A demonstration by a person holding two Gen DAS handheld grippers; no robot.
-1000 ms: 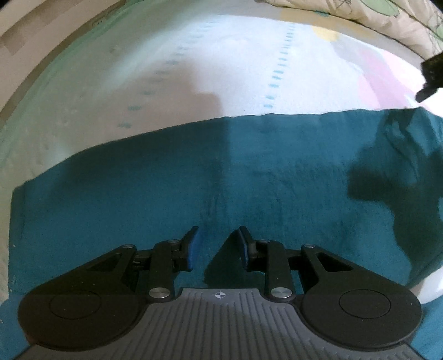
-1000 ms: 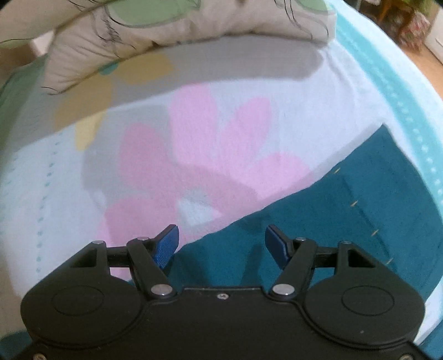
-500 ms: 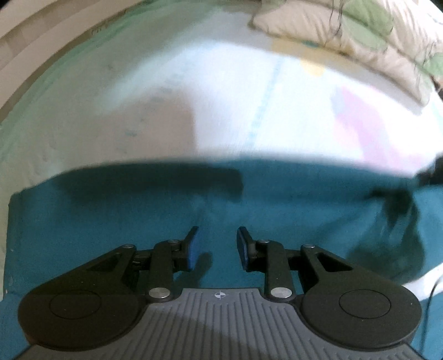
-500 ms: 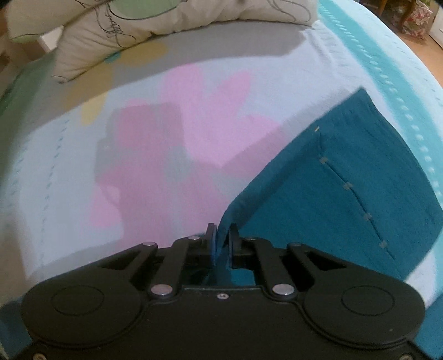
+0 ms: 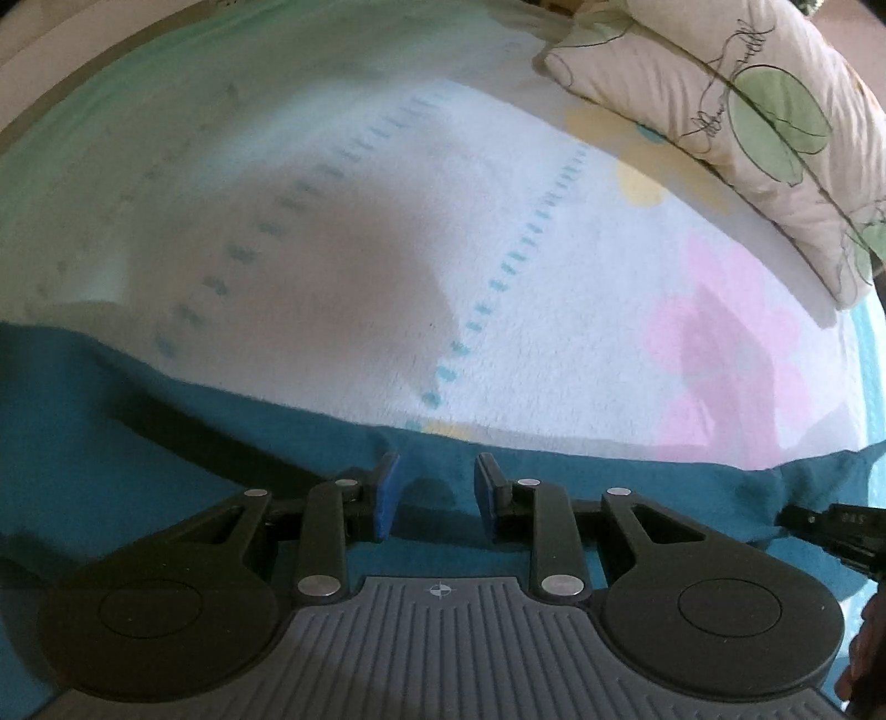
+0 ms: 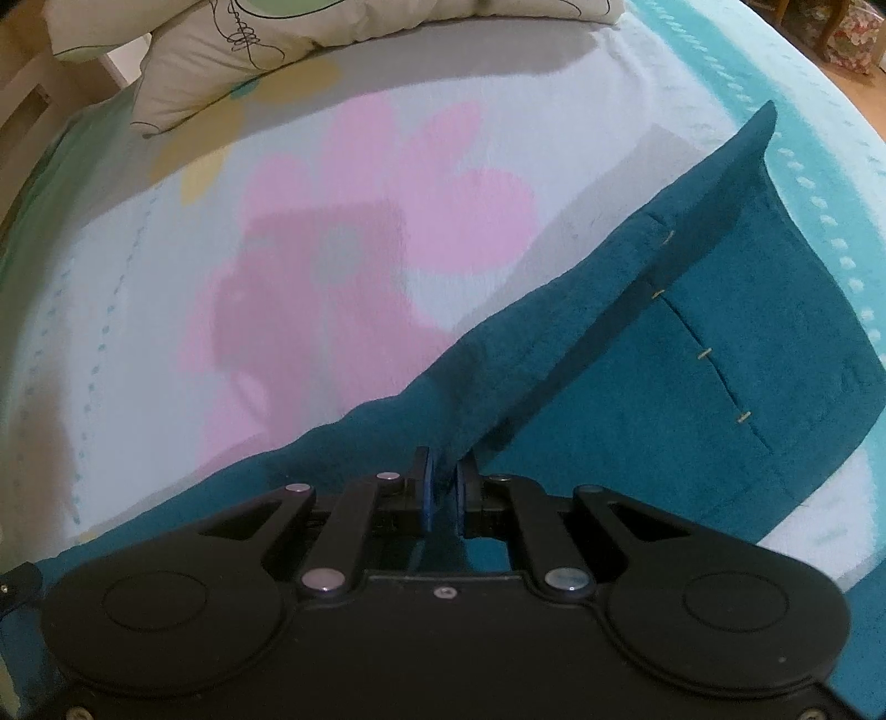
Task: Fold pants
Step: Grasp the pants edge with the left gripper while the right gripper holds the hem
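Observation:
The teal pants (image 5: 166,443) lie spread on the bed, their far edge running across the left wrist view. My left gripper (image 5: 434,487) is open, its blue pads astride the pants' far edge, holding nothing. My right gripper (image 6: 444,493) is shut on the pants' edge (image 6: 498,365) and lifts a ridge of cloth off the bed. The waist end with a pocket seam (image 6: 714,360) lies to the right. The right gripper's body (image 5: 830,526) shows at the right edge of the left wrist view.
The bed sheet (image 5: 554,310) is white with a pink flower (image 6: 387,183) and dashed teal lines. A cream pillow with green leaves (image 5: 747,111) lies at the far side; it also shows in the right wrist view (image 6: 249,50). Floor and furniture (image 6: 847,33) are past the bed's right edge.
My right gripper shut on the pants' edge and raised it into a ridge. My left gripper moved forward to the pants' far edge and stayed open.

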